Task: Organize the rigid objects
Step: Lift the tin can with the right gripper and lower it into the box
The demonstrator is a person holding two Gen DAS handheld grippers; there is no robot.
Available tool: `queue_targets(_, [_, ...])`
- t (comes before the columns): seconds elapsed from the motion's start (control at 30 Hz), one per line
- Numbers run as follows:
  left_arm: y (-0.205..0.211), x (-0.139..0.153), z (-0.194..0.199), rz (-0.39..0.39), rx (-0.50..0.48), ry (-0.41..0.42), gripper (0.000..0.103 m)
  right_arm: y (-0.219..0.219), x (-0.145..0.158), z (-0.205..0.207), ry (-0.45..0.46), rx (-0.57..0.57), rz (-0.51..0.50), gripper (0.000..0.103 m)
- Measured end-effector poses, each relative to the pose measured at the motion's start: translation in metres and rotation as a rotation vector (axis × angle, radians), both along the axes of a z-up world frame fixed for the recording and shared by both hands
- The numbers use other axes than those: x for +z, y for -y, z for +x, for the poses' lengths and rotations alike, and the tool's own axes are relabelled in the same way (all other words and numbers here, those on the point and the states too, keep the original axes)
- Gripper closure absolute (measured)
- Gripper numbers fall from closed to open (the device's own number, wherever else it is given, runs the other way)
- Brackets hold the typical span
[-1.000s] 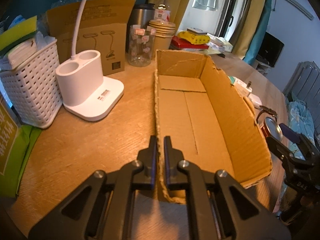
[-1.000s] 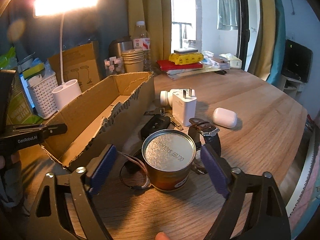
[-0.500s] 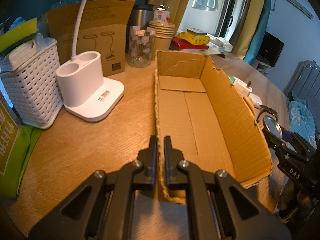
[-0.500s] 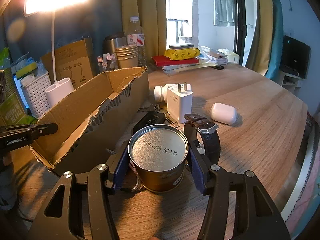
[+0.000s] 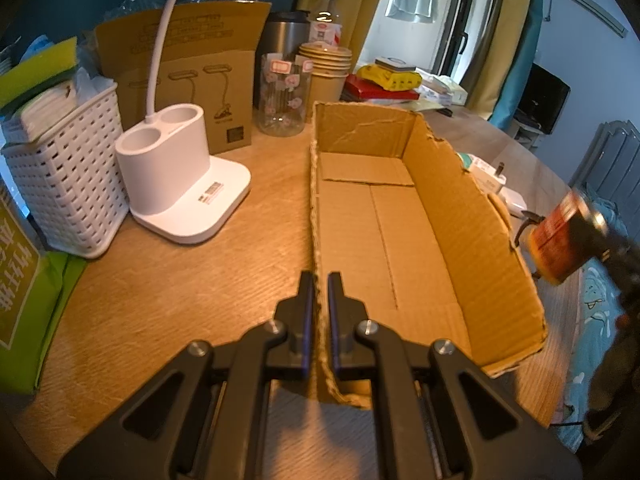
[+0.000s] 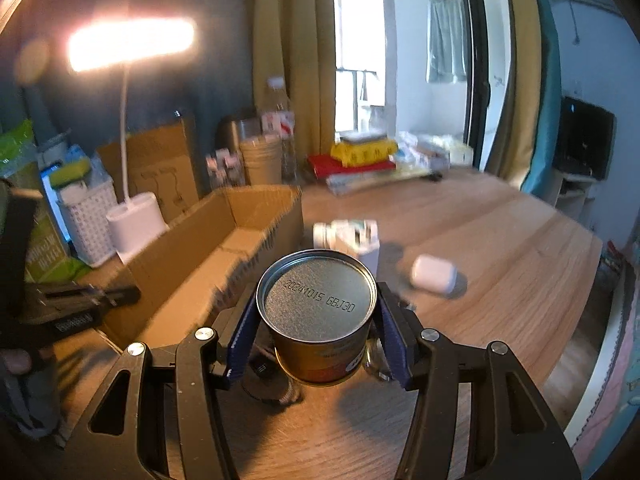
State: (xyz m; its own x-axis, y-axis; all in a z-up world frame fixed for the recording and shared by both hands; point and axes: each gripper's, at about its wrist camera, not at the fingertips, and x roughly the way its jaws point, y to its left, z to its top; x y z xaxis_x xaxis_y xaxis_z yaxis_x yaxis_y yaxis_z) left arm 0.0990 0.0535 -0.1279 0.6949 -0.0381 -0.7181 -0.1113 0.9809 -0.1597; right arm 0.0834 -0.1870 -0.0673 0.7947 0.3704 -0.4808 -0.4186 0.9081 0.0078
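**On the bench: can lifted beside the box**

At lower centre of the left wrist view, left gripper [image 5: 319, 312] fingers clenched on the near wall of the cardboard box [image 5: 472, 216]. Far right, blurred: tin can [image 5: 560, 240] clear of the bench [image 5: 168, 280]. Right wrist view, centre: right gripper [image 6: 316, 336] fingers grasping the can upright, above the surface.

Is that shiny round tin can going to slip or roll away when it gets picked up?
Probably not slip: the right gripper has its jaws pressed on both sides of the tin can. Its metal wall looks smooth and stiff, so a loose squeeze might let it slide. Being round, it would likely roll if laid sideways in the cardboard box.
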Motion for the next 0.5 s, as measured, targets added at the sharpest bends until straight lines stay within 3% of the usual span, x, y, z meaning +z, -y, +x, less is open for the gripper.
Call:
queue_targets(0.27, [0.001,0.000,-0.001,0.003,0.004,0.002,0.096,-0.022,0.032,-0.017,0.057,0.096,0.041,0.045])
queue_targets(0.5, [-0.001,-0.001,-0.001,0.001,0.012,0.006,0.096,-0.048,0.033,-0.021,0.042,0.184,0.057,0.045])
